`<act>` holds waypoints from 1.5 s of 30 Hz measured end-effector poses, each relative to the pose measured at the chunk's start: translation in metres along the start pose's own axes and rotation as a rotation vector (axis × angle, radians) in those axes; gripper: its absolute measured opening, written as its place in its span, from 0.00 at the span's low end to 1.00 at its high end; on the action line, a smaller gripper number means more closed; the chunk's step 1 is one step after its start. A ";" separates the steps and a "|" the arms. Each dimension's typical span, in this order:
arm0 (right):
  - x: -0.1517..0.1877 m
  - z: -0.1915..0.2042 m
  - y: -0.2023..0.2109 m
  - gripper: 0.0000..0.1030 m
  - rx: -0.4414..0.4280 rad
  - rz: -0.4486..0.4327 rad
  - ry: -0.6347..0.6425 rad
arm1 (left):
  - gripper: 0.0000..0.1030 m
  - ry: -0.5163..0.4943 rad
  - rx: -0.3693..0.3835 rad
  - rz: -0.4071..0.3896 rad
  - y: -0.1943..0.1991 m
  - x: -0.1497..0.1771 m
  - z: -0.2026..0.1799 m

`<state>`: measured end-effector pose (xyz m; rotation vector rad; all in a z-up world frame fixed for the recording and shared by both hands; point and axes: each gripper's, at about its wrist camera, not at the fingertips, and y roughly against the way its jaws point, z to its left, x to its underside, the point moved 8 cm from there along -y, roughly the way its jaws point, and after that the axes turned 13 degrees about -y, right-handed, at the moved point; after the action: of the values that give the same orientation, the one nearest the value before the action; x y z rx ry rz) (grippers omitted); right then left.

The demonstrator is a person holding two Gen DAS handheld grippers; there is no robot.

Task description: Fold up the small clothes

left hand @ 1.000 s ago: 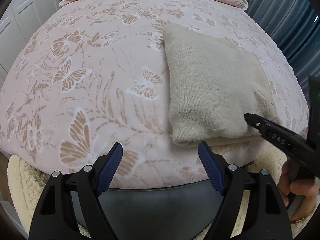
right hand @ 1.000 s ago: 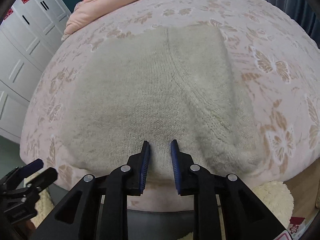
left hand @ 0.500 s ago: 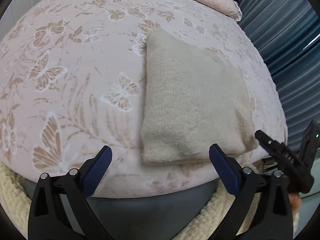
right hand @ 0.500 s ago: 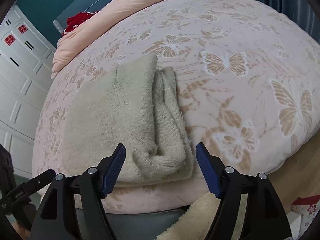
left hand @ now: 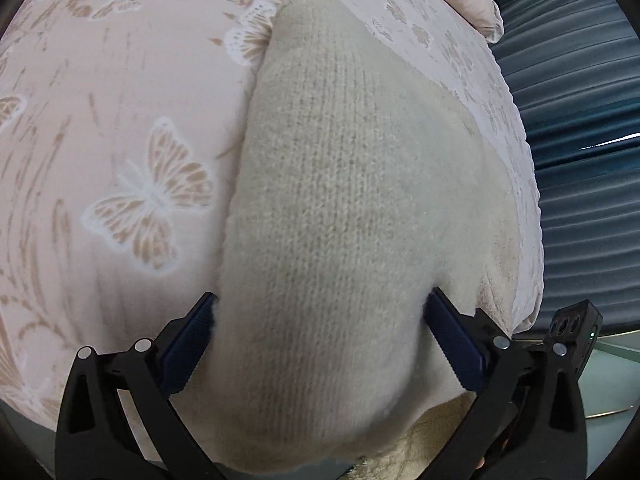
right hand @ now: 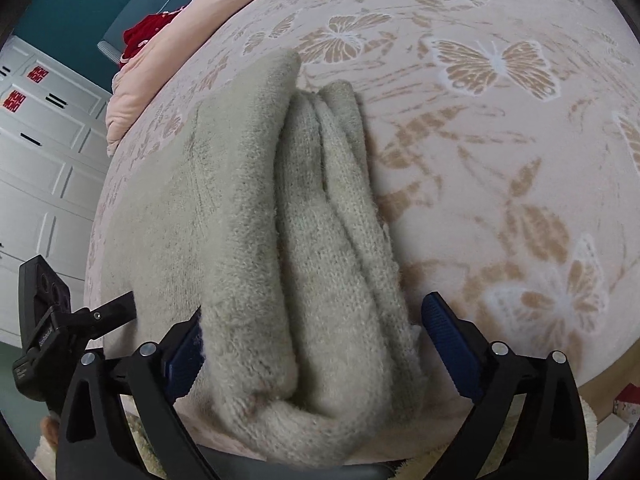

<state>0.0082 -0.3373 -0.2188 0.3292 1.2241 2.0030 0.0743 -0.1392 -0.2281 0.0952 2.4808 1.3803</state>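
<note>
One cream-beige knitted garment, folded into a thick soft rectangle [left hand: 352,208], lies on the pink bedcover printed with tan butterflies [left hand: 120,128], close to the cover's near edge. Seen from the right wrist, its right side shows several stacked layers, a rolled bundle [right hand: 340,240] under a flat top panel.

Left gripper [left hand: 320,344]: black frame, blue pads, jaws opening and about as wide as they go. The garment's near end bulges up between them; the knit brushes both pads, but nothing looks pinched or lifted.

Right gripper [right hand: 312,348]: same build, jaws opening, wide. It straddles the layered right side of the garment. The left pad is half buried in fuzz, the right pad stands just clear of the knit. No hold here either.

Risks, my judgement:
- Closing now would likely take only the top layers, since the stack is thick and loose; a lift could peel the fold open.
- Fuzzy knit may snag on the ribbed pads and drag as a jaw withdraws.
- The garment sits near the cover's edge, so a tug toward the person could slide it off.
- Both grippers work the same near end, so they could collide.
</note>
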 end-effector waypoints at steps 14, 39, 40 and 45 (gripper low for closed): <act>-0.009 0.035 0.009 0.34 -0.113 0.003 -0.033 | 0.50 -0.097 0.000 -0.020 0.013 -0.018 -0.019; 0.062 0.240 0.352 0.33 -0.519 -0.588 0.403 | 0.45 -0.528 0.135 -0.675 0.368 -0.001 -0.156; 0.065 0.252 0.364 0.33 -0.542 -0.615 0.428 | 0.45 -0.549 0.135 -0.719 0.388 -0.001 -0.159; 0.078 0.304 0.415 0.33 -0.662 -0.736 0.535 | 0.46 -0.636 0.130 -0.909 0.475 -0.001 -0.171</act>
<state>-0.0681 -0.1913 0.2745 -0.9022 0.7208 1.7186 -0.0152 -0.0250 0.2549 -0.4416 1.6994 0.6495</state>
